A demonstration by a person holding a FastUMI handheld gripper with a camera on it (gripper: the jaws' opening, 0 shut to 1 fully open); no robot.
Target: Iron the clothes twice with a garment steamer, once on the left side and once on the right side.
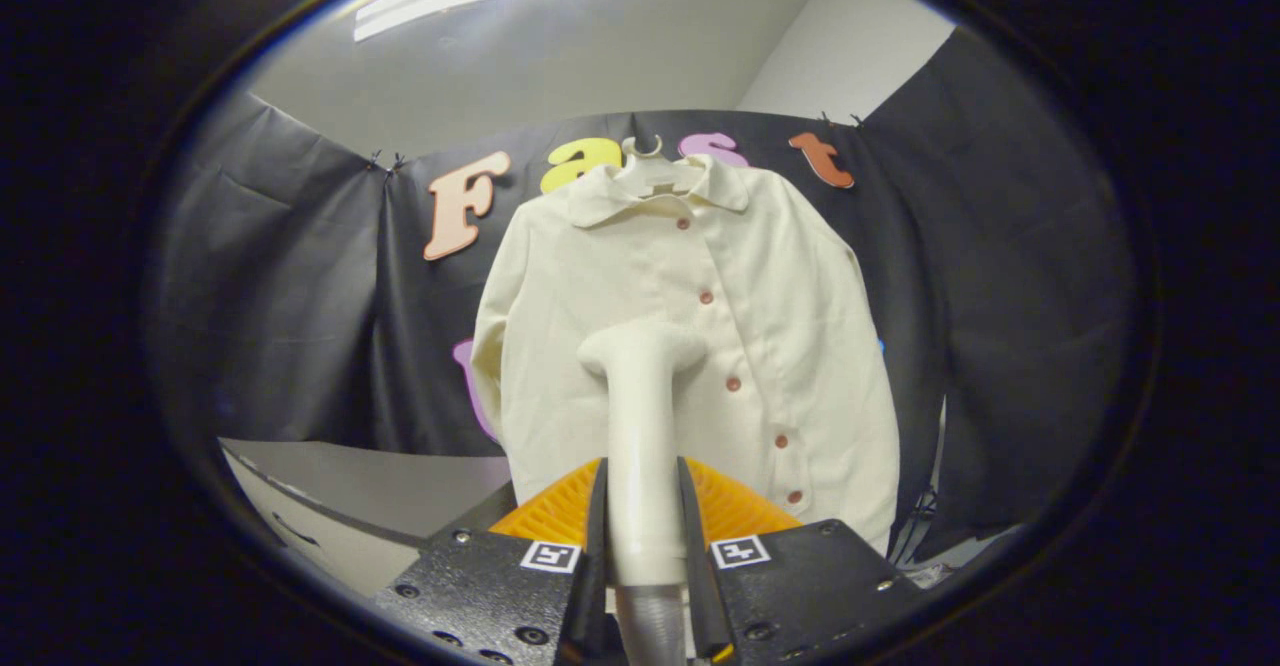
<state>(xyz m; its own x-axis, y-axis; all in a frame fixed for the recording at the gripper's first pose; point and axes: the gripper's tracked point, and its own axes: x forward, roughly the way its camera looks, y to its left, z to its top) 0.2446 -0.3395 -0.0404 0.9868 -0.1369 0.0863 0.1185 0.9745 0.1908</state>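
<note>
At the bottom centre of the frame the gripper (645, 546) is clamped on the handle of the cream plastic garment steamer (641, 426). Its head stands before the lower middle of the cream buttoned shirt (600, 296), which hangs on a hanger (648, 158) at centre. With so narrow a hold, the handle could twist and send the head over the button line instead of one side.

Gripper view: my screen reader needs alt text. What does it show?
The gripper is shut on a garment steamer, whose head points at a cream buttoned shirt on a hanger just ahead.

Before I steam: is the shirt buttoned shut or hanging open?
Buttoned shut: the shirt hangs on its hanger, placket closed down the buttons.
</note>
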